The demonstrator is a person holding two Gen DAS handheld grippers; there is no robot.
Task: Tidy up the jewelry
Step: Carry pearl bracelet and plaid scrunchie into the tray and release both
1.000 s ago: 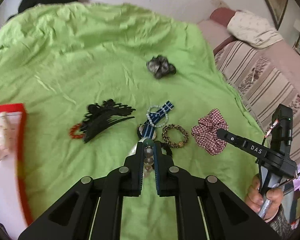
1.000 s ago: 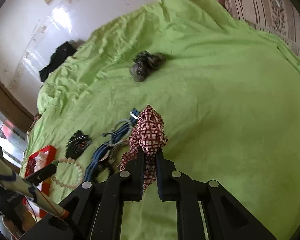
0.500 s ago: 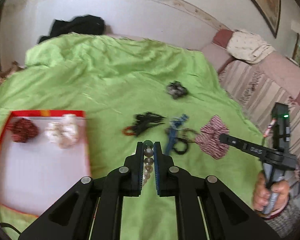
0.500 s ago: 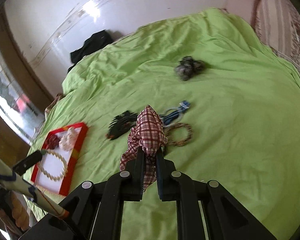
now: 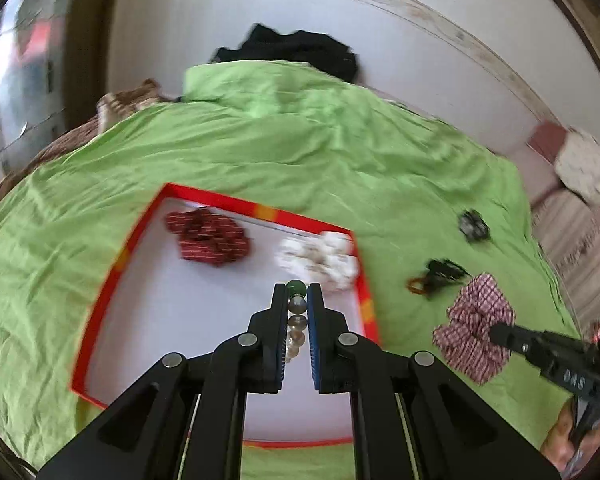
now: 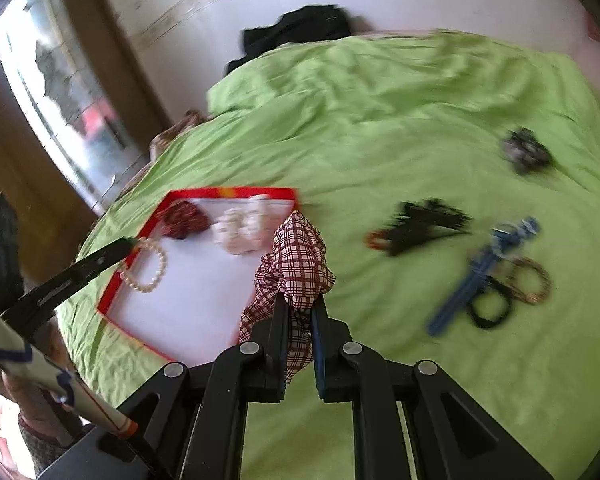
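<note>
Left tool (image 5: 297, 300) clamped on pearl bracelet (image 6: 146, 266) above red-rimmed tray (image 5: 236, 202) near bed's (image 5: 340, 152) left edge — right tool (image 6: 300, 312) gripping checked scrunchie (image 6: 296, 260), beside tray.

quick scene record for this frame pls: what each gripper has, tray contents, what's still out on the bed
left gripper: shut on bead bracelet, over the tray
right gripper: shut on checked scrunchie
tray: red rim, white floor; holds dark red scrunchie and white scrunchie
still on green bedspread: black hair claw, blue strap, brown bangle, grey scrunchie
</note>
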